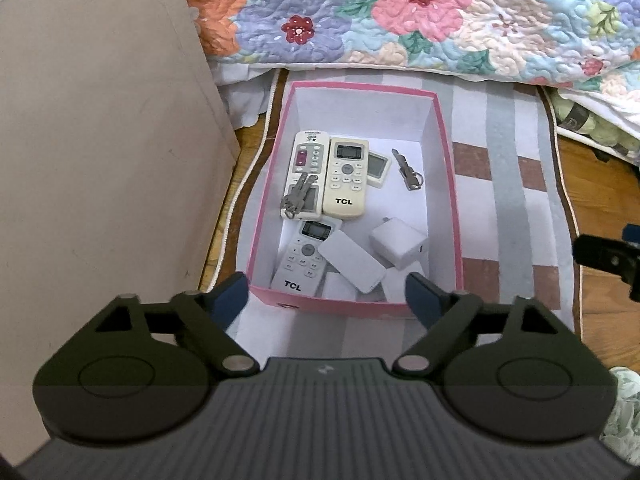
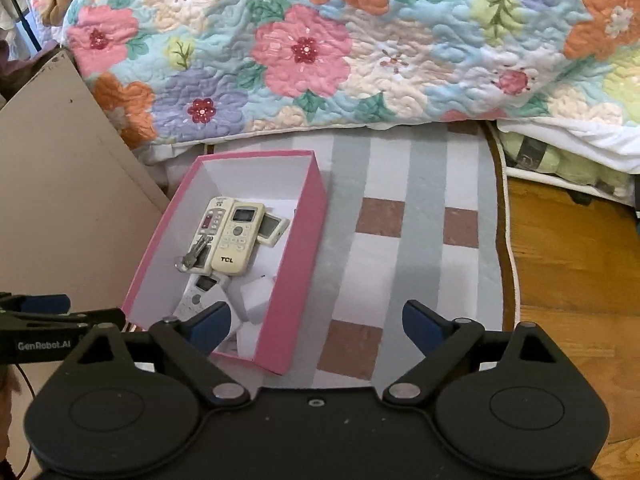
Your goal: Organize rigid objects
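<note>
A pink box (image 1: 448, 184) with a white inside sits on a striped mat. In it lie a cream TCL remote (image 1: 345, 176), a white remote (image 1: 306, 168) with a bunch of keys (image 1: 296, 194) on top, another TCL remote (image 1: 306, 258), a small display unit (image 1: 378, 169), a single key (image 1: 406, 170), a white charger (image 1: 398, 246) and flat white boxes (image 1: 350, 260). My left gripper (image 1: 326, 294) hovers open above the box's near end, nothing between its fingers. My right gripper (image 2: 316, 322) stands open over the box's near right corner (image 2: 280, 344) and the mat, holding nothing.
A beige cabinet panel (image 1: 100, 160) stands left of the box. A floral quilt (image 2: 340, 52) hangs over the bed behind it. The striped mat (image 2: 424, 248) extends right, then wooden floor (image 2: 568, 264). The right gripper's finger (image 1: 608, 258) shows at the left wrist view's right edge.
</note>
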### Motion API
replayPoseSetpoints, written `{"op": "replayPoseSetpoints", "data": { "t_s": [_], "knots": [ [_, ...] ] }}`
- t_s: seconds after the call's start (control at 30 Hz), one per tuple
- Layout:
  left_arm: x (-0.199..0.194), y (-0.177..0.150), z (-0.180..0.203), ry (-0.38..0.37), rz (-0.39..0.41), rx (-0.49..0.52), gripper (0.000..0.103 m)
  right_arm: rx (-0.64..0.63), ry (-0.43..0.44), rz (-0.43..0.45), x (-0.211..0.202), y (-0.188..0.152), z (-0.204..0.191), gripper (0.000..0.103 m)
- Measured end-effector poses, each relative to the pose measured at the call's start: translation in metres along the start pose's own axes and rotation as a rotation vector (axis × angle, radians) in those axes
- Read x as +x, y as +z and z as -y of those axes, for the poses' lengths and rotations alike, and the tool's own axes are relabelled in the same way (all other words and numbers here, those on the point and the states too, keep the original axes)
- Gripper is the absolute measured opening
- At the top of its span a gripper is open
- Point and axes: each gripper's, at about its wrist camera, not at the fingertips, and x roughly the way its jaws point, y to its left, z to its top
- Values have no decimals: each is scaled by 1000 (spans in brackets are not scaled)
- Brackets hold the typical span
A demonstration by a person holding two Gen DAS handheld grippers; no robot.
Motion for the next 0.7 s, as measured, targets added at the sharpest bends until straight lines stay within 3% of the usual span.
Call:
{"op": "replayPoseSetpoints", "data": {
  "t_s": [0.07, 0.23, 0.4, 0.7],
  "knots": [
    [2, -1, -1, -4, -10, -3, 96, 2, -6, -1, -4, -2, 0, 95],
    [13, -1, -7, -10, -89, -33, 98, -41, -52, 9, -13, -6, -7, 95],
    [30, -1, -7, 58, -177, -9, 98, -47, -80, -33, -12, -8, -9, 95],
    [20, -8, -12, 44, -140, 10, 98, -77, -93, -63, -10, -13, -19, 95]
  ]
}}
